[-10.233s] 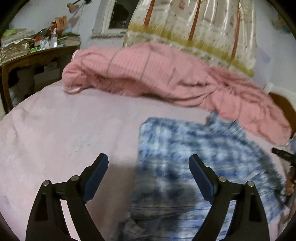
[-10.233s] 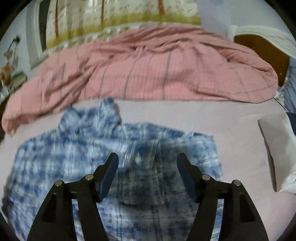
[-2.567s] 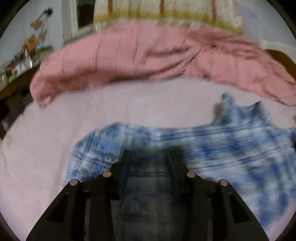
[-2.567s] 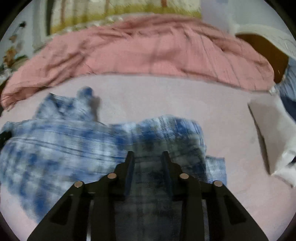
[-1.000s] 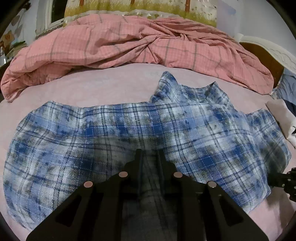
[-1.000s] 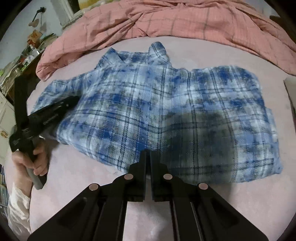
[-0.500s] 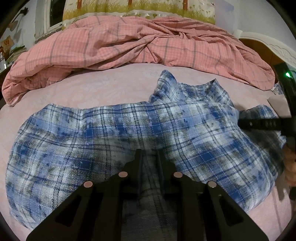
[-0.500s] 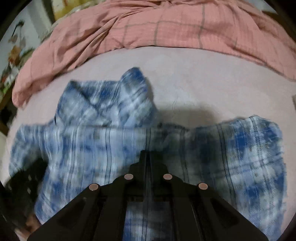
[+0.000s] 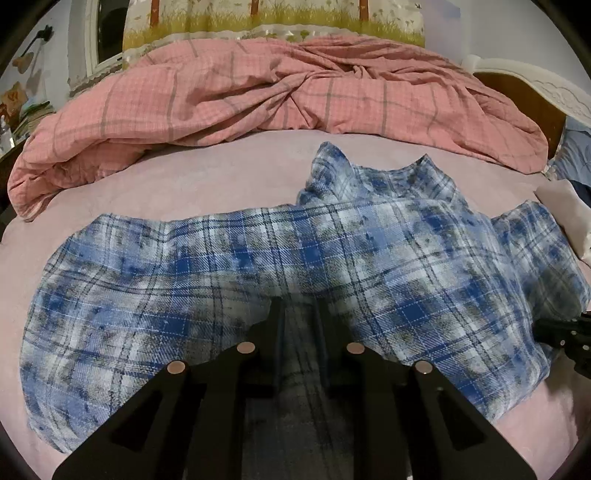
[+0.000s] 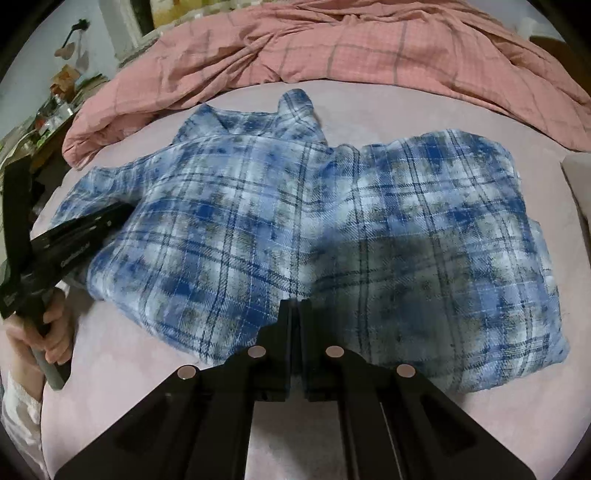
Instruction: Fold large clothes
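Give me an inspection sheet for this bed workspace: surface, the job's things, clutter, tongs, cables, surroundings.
Surface: pink bed sheet, mostly smooth.
Job's things: blue plaid shirt lies spread on the sheet, collar toward the bedding, sides folded in.
Clutter: pink checked duvet bunched beyond the shirt; a pale folded cloth at the right edge.
Tongs: left tongs shut on a fold of shirt cloth; right tongs shut with nothing between them, over the shirt's near edge. A hand holds the left tool's handle.
Cables: nothing seen.
Surroundings: patterned curtain, wooden headboard at right, a crowded desk at left.
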A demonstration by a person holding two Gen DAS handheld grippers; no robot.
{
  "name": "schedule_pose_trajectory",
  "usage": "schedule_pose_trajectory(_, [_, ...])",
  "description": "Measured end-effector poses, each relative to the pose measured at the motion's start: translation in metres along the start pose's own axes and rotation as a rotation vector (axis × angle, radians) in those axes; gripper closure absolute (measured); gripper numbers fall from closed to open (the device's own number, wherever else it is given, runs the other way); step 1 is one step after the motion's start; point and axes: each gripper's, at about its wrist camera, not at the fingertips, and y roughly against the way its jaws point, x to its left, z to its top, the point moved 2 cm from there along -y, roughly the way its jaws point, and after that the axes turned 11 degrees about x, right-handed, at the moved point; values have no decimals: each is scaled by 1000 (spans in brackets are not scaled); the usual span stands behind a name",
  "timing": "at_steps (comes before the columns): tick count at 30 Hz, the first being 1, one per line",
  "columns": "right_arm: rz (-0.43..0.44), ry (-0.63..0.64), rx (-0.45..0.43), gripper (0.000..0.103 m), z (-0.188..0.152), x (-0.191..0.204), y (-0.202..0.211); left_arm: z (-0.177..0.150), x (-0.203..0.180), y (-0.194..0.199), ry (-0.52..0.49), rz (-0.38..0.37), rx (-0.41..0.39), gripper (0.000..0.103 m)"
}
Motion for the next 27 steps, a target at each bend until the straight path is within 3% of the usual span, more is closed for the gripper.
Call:
schedule_pose_trajectory(4, [-34, 8, 27, 99, 20, 5, -8, 1, 0, 1, 1, -11, -1, 89])
schedule_pose_trajectory(9, [44, -51, -45, 99, 24, -6, -15, 10, 2, 20, 8, -58, -36, 90])
schedule_pose_trajectory(12, [-2, 7, -71, 99, 19, 2, -13, 22, 3, 40, 28, 28, -46, 90])
schedule_pose_trajectory(14, [2, 7, -85, 99, 17, 2, -13, 38, 1, 56, 15, 15, -86, 90])
schedule_pose_trajectory(17, [84, -32, -89, 99, 17, -9, -13, 76, 5, 52, 72, -136, 0, 90])
schedule_pose_trajectory(18, [103, -42, -86, 99, 17, -12, -13, 87, 6, 40, 85, -140, 51, 90])
schedule_pose_trajectory(21, [94, -26, -93, 99, 16, -10, -13, 95, 1, 0, 40, 9, 160, 91])
schedule_pose_trajectory(24, [103, -2, -101, 99, 18, -9, -16, 77, 10, -38, 109, -16, 279, 93])
schedule_pose_trajectory(27, [121, -11, -99, 99, 18, -12, -16, 52, 10, -24, 105, -35, 220, 93])
